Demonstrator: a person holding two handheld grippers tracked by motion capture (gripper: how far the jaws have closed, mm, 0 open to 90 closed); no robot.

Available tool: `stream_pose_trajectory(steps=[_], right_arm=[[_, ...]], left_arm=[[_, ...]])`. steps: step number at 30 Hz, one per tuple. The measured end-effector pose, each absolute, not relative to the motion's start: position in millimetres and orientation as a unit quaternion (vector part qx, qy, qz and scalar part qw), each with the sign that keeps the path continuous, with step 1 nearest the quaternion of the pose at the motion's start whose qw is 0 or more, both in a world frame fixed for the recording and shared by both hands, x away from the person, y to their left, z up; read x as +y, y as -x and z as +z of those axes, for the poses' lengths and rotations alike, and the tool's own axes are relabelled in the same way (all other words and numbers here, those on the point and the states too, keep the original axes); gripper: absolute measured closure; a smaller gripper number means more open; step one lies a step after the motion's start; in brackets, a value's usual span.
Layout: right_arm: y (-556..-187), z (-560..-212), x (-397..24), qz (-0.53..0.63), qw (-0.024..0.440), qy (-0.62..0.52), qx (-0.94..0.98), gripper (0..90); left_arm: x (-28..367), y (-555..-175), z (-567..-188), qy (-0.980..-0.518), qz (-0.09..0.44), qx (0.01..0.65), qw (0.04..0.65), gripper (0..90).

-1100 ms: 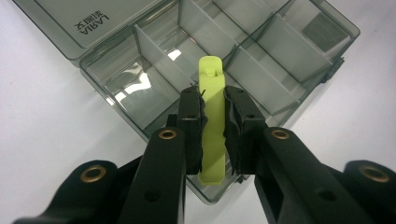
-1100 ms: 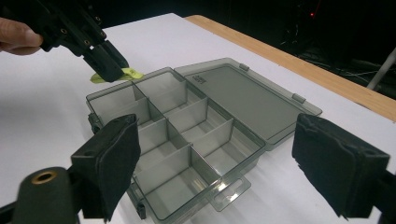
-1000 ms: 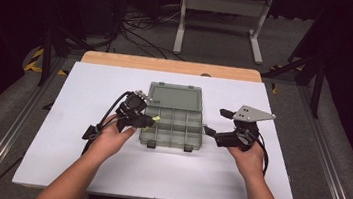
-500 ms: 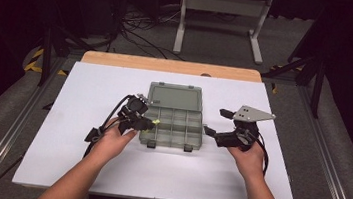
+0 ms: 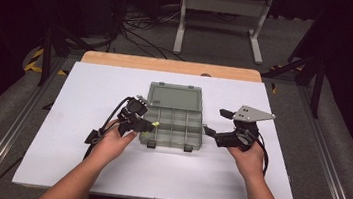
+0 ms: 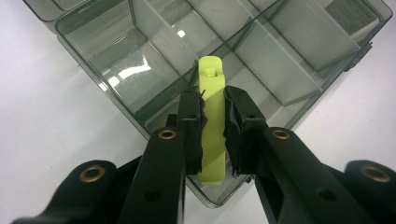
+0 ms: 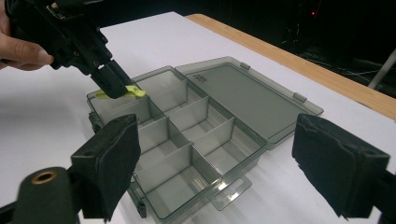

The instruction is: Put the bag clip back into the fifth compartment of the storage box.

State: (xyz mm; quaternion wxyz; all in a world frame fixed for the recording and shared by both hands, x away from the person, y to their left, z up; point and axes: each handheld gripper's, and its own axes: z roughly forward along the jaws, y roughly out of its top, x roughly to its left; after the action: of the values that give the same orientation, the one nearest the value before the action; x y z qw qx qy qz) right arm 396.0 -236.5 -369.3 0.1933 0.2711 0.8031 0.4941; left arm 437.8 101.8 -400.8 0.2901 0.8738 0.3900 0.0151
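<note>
Yellow-green clip (image 6: pixel 212 121), light stiff plastic (slippery, I judge), sits pinched mid-length in my left gripper (image 6: pixel 213 114) over the organizer box (image 5: pixel 174 124); my right gripper (image 7: pixel 212 158) gapes wide, empty.

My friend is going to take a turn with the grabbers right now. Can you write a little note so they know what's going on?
Left gripper: jaws shut on a yellow-green clip, held over the left end of the box.
Right gripper: jaws open and empty, to the right of the box.
Box: grey see-through plastic, in the middle of the white table, lid folded open flat behind it. Its compartments look empty.
Done: clip picked up and brought over the box.
Left: probably lower the clip into a left-end compartment and let go; closing the lid may follow.
</note>
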Motion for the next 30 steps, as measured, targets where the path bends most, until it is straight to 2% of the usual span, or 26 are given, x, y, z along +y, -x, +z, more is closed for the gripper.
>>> stream_pose_trajectory(steps=[20,25,30], right_arm=[[-396.5,-369.8,-236.1,0.493,0.192,-0.272,0.804,15.9],[-396.7,-370.0,-236.0,0.493,0.191,-0.272,0.804,15.9],[-396.6,-369.9,-235.9,0.492,0.192,-0.273,0.804,17.0]], left_arm=[[102.1,-435.6,-402.4,-0.876,0.012,0.390,0.283,77.0],[103.0,-435.6,-401.5,-0.876,0.019,0.389,0.285,73.4],[105.9,-434.7,-397.5,-0.877,0.026,0.383,0.289,76.2]])
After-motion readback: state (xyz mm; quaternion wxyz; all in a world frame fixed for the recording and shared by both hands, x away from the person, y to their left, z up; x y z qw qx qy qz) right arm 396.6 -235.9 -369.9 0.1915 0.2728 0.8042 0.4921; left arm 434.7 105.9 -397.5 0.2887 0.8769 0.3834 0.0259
